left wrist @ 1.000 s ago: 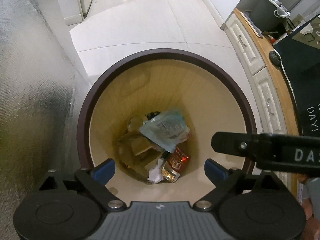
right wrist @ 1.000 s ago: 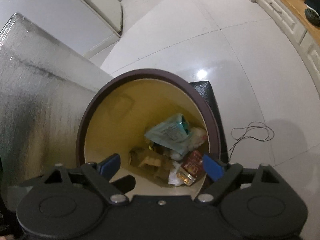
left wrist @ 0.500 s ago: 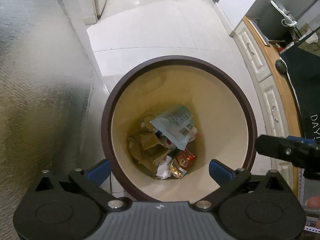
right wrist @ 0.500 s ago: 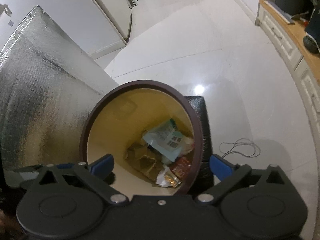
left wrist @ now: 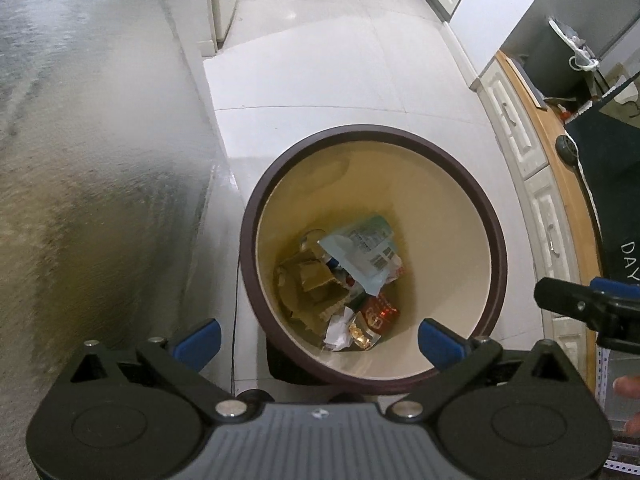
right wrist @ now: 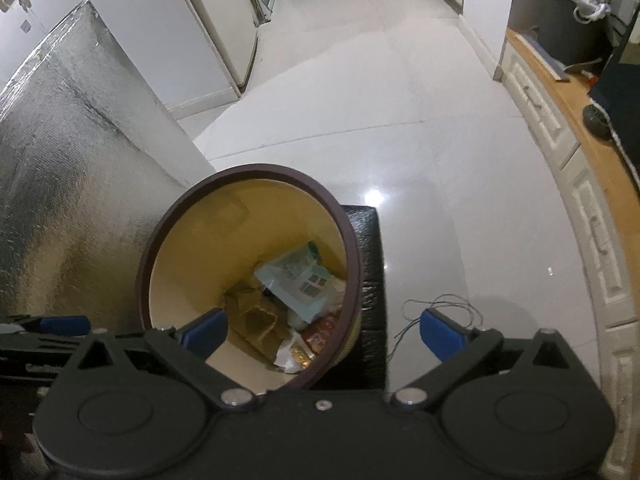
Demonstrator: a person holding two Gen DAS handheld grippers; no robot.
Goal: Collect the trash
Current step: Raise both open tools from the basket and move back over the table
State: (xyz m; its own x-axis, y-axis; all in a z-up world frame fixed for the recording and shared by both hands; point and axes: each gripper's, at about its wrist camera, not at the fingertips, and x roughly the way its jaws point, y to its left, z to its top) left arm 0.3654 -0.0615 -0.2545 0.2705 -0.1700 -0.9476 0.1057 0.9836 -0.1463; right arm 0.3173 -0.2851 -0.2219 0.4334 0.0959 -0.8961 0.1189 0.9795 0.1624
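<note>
A round bin with a dark brown rim [left wrist: 494, 236] and cream inner wall stands on the tiled floor below me. Inside lie a pale blue printed plastic pouch [left wrist: 362, 252], torn cardboard [left wrist: 312, 284], a red snack wrapper [left wrist: 378, 312] and crumpled white paper. My left gripper [left wrist: 318, 344] is open and empty, held high above the bin's near rim. My right gripper [right wrist: 324, 330] is open and empty above the bin's rim [right wrist: 154, 248], with the pouch [right wrist: 298, 280] visible inside. The right gripper's finger also shows at the right edge of the left wrist view [left wrist: 580, 304].
A silver foil-covered box [right wrist: 68, 216] stands against the bin's left side. A black block [right wrist: 370, 288] sits under or behind the bin. A thin loose wire [right wrist: 436, 312] lies on the floor to the right. White cabinets with a wooden top [right wrist: 560, 120] run along the right.
Both grippers have risen and pulled back from the bin, which now looks smaller. The blue pouch has settled on the trash pile. Both stay open and empty.
</note>
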